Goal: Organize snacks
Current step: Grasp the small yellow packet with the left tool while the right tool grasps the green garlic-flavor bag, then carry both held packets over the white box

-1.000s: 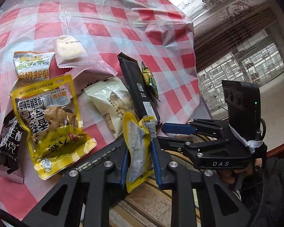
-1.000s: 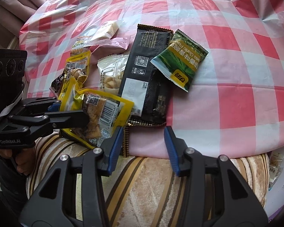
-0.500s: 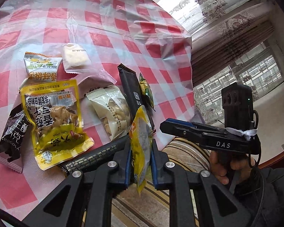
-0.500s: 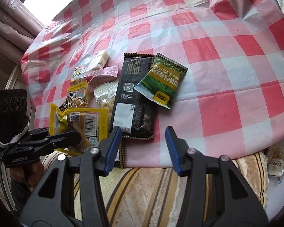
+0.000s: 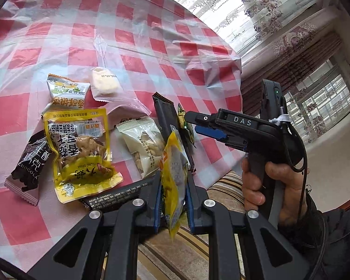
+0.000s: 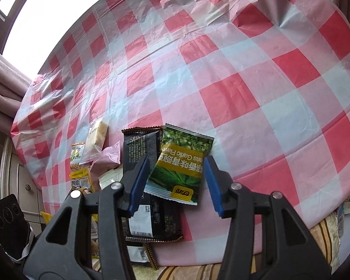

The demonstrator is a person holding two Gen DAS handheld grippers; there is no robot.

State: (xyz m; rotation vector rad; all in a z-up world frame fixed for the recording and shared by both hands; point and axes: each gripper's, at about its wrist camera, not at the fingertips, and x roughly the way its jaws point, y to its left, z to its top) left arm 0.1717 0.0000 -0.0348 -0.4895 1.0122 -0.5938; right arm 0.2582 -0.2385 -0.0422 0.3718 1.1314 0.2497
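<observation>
My left gripper (image 5: 173, 182) is shut on a small yellow snack packet (image 5: 172, 170), which stands on edge above the table's near rim. My right gripper (image 6: 176, 163) is open and hovers low over a green garlic-pea packet (image 6: 179, 179), one finger on each side, the pads not pressing on it. That green packet lies on a long black packet (image 6: 140, 144). In the left wrist view the right gripper (image 5: 191, 123), held by a hand (image 5: 254, 182), reaches in from the right over the black packet (image 5: 165, 116).
A red-and-white checked cloth (image 6: 221, 74) covers the table. To the left lie a large yellow packet (image 5: 79, 149), a chocolate packet (image 5: 30, 161), a cream packet (image 5: 142, 144), a clear-wrapped pastry (image 5: 103, 84) and a small fruit-print packet (image 5: 67, 91). A striped cushion (image 5: 224, 182) sits below the edge.
My right gripper has moved out over the table, rolled, and now straddles the green packet. The left gripper has kept its hold on the yellow packet and tilted slightly upward.
</observation>
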